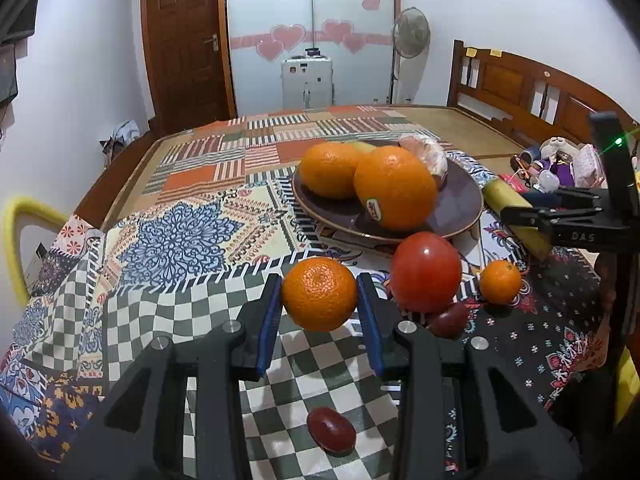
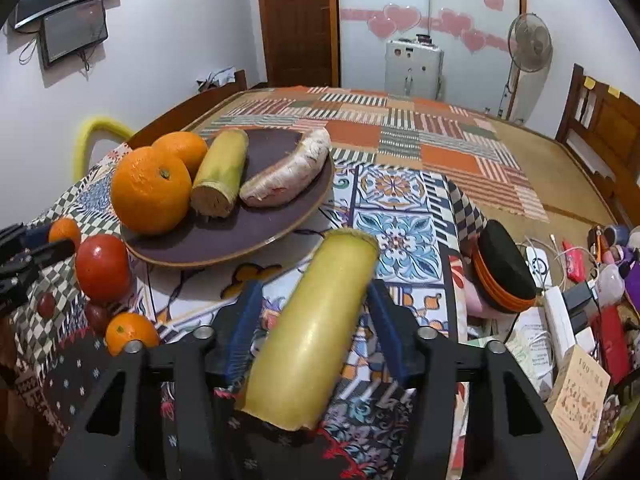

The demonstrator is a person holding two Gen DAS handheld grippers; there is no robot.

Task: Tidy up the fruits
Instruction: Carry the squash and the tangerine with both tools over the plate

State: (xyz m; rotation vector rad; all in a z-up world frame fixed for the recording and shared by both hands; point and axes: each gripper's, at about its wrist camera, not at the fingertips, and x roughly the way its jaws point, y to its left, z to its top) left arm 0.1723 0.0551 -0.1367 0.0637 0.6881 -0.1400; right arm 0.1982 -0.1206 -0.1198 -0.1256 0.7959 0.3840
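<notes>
1. Your left tool clamps a mandarin, lifted; the plate lies ahead, slightly right.
2. Your right tool is closed around a sugarcane piece, long axis pointing ahead; the plate sits ahead-left.

White walls, wooden door, standing fan.

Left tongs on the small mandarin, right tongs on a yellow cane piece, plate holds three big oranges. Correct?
Not quite: the plate holds two big oranges, plus a cane piece and a peeled segment, as the right wrist view shows. Left tongs on the small mandarin and right tongs on the yellow cane piece stand.
</notes>
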